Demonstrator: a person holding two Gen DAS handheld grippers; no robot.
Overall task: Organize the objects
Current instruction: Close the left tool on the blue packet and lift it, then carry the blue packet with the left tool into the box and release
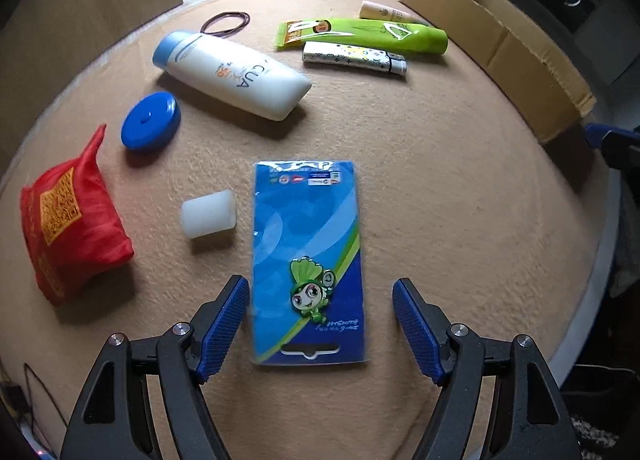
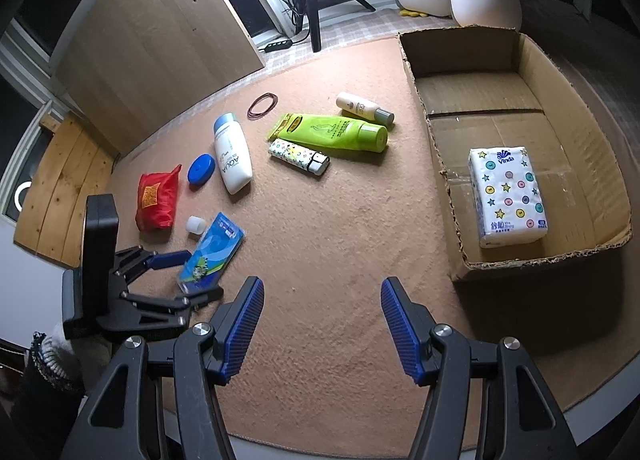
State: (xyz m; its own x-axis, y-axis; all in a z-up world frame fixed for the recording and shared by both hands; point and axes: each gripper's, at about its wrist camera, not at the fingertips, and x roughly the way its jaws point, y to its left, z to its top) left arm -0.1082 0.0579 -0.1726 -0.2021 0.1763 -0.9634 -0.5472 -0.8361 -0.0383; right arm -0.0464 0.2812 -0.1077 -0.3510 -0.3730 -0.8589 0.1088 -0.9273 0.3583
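One flat blue card pack (image 1: 308,260) lies between the wide-apart jaws of the left gripper (image 1: 320,324), its near end just under the fingertips, and it looks like the item in hand; the jaws are not closed on it. Being thin and slick in its plastic sleeve, it would best be pinched across its narrow width near the lower end, with the fingers brought low to the tabletop (image 1: 460,200) so the pads catch the edges rather than sliding over the top. The soft, nubby tan covering may let an edge sink a little, which should help a finger get under. The right gripper (image 2: 322,324) hangs with its jaws apart over bare covering, holding nothing. The cardboard box (image 2: 460,196) stands to the right with a tissue pack (image 2: 508,196) inside. Beyond the tabletop are a tripod, a wooden panel and a plush penguin
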